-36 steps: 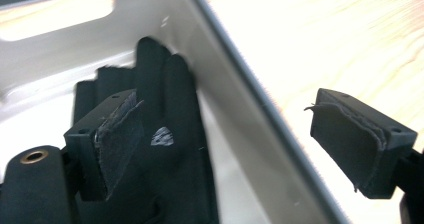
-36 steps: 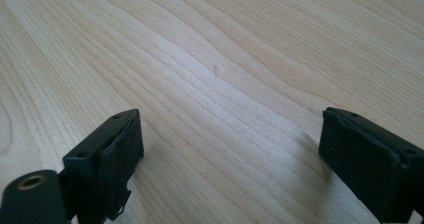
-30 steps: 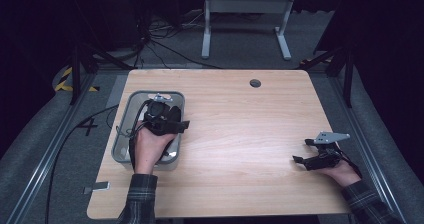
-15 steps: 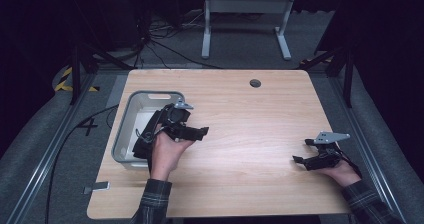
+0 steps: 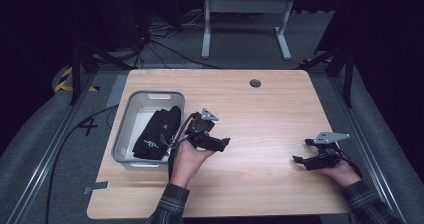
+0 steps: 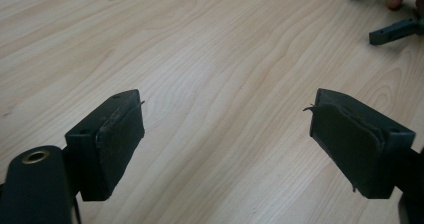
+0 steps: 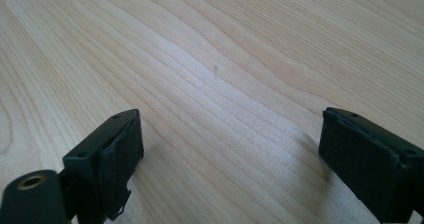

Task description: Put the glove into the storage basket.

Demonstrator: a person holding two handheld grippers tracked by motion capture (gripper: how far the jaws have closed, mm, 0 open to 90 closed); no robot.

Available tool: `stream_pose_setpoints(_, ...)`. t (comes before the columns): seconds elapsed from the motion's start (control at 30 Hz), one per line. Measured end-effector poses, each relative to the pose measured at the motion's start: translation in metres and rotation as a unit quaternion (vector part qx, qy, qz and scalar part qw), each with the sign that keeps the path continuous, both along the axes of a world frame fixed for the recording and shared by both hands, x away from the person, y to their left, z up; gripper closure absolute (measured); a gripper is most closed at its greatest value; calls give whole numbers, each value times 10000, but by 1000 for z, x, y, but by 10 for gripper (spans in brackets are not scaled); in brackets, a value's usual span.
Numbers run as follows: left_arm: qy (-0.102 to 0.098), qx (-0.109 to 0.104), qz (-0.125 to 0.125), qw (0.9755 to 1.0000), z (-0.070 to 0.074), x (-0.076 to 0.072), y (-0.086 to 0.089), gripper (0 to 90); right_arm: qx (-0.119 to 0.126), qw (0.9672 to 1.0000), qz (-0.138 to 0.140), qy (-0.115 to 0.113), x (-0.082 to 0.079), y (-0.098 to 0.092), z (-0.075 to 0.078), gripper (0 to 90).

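A grey bin (image 5: pixel 123 129) sits at the table's left side with a black garment (image 5: pixel 159 134) folded inside it. My left gripper (image 5: pixel 223 143) is just right of the bin, over bare wood, pointing right toward the other hand. In the left gripper view its two black pads (image 6: pixel 120 139) stand wide apart with nothing between them, so the left gripper (image 6: pixel 224 143) is open. My right gripper (image 5: pixel 300 152) rests near the table's right edge, jaws pointing left. Its pads (image 7: pixel 122 151) are also far apart over bare wood, leaving the right gripper (image 7: pixel 230 156) open and empty.
The wooden table (image 5: pixel 260 119) has a round cable hole (image 5: pixel 255 83) near its far edge. A white frame leg (image 5: pixel 245 6) stands on the floor behind the table. The other gripper's jaw tips (image 6: pixel 395 31) show at the top right of the left gripper view.
My left gripper has come out of the bin and moved right onto the open table, leaving the black garment in the bin. The right gripper has stayed where it was.
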State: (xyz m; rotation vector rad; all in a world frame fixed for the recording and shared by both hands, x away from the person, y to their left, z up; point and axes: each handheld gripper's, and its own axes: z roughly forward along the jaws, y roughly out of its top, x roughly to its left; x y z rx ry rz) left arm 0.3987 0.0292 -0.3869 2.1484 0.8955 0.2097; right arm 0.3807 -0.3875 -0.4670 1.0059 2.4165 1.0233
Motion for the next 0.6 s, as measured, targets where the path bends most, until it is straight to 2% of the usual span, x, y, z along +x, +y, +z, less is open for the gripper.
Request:
stream_pose_setpoints(0.1, -82, -29, -104, 9999, -5, -4, -12, 146, 1, 10000, 0, 2, 0, 0, 0, 112)
stream_pose_setpoints(0.3, -142, 55, -343, 9993, -19, -9, -35, 146, 0, 10000, 0, 1, 0, 0, 0, 111)
stream_pose_setpoints(0.4, -209, 43, -369, 9991, -25, -11, -40, 146, 1, 10000, -1, 1, 0, 0, 0, 112)
stream_pose_setpoints(0.6, -186, 107, -536, 9983, -40, -13, -51, 144, 1, 10000, 0, 0, 0, 0, 0, 112)
